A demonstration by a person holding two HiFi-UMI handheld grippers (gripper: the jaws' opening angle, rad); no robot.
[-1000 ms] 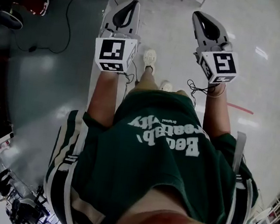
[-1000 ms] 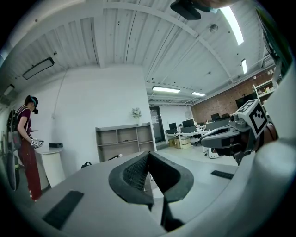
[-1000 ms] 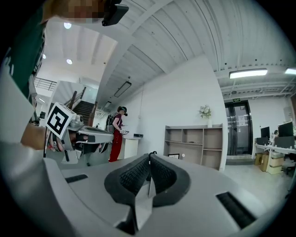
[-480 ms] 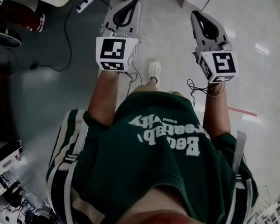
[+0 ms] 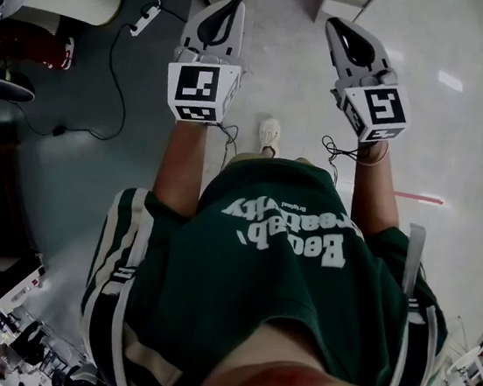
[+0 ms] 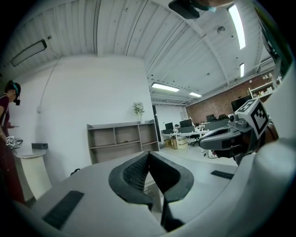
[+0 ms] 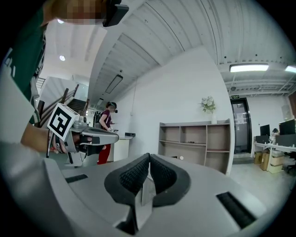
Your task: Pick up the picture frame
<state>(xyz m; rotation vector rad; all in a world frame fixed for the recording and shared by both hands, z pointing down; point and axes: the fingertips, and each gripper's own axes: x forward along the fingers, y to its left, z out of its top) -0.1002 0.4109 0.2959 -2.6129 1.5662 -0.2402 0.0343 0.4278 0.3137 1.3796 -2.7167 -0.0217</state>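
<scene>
Out front, left tongs (image 5: 232, 6) and right tongs (image 5: 336, 24) point level, jaws closed.

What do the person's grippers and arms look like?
The left gripper and right gripper: pale grey shells, black ribbed pads, each with a white cube bearing black square markers. Thin black cables trail at both wrists. Dark green T-shirt, white lettering, striped short sleeves.

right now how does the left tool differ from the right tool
Aim: in the head view the left tool points nearly straight ahead, while the right tool slants inward toward it.
Markers: the left marker cube shows a different black-and-white pattern from the right marker cube.
Shared: both tools are shut with nothing between the jaws.
</scene>
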